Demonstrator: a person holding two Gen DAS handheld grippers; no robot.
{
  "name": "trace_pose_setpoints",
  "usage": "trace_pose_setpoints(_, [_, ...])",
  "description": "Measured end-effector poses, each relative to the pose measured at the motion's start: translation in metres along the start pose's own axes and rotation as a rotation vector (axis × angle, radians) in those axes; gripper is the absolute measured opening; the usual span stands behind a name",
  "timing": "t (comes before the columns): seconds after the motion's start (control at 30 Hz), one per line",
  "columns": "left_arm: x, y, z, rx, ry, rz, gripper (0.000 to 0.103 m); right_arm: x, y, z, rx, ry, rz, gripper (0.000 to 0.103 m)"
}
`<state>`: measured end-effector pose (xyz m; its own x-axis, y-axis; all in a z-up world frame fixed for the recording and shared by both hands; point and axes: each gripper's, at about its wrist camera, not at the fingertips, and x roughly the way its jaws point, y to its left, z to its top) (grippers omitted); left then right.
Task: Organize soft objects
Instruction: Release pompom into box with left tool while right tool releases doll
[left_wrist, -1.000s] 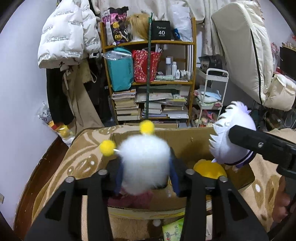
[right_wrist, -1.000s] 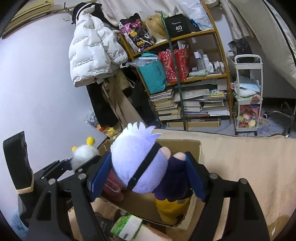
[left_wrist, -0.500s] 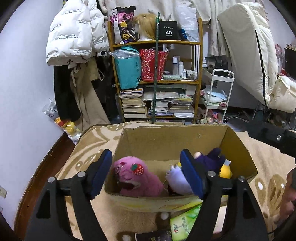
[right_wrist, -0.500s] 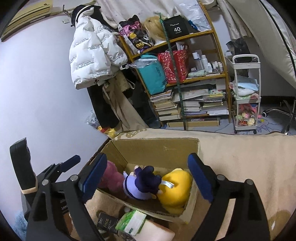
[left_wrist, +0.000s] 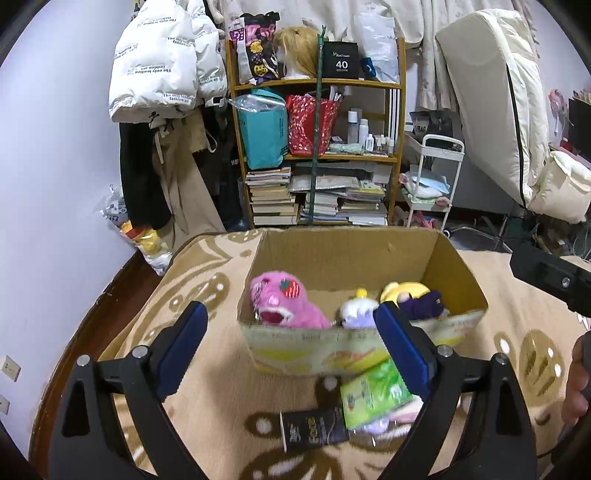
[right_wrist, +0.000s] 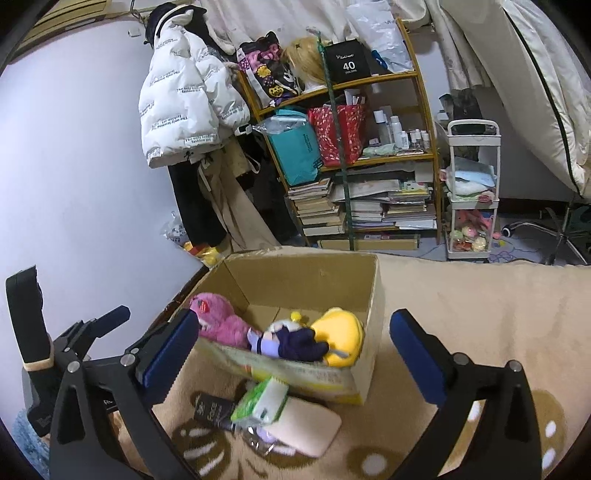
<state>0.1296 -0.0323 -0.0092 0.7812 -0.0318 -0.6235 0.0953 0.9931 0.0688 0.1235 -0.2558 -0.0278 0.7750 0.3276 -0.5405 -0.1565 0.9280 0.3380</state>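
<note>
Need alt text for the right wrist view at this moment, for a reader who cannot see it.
Right gripper, jaws opening and empty, faces a cardboard box on a beige patterned blanket. In the box lie a pink plush, a purple-clad doll and a yellow plush. Small packets lie before it.

The cardboard box (left_wrist: 354, 343) front wall hides the plush toys' lower halves; the black packet's (left_wrist: 314, 435) lettering seems blurred

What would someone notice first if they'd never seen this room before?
Probably the open cardboard box on the patterned beige blanket, with a bright pink plush at its left end and a yellow plush at its right end. Behind it stands a crammed wooden bookshelf, with a white puffer jacket hanging to its left.
</note>
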Motion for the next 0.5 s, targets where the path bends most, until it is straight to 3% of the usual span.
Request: trace_pose_setpoints(0.5, [-0.038, 0.003, -0.041, -0.017, 0.143, 0.034, 0.092, -0.036, 0.008, -0.036, 0.014, 0.072, -0.029, 0.103])
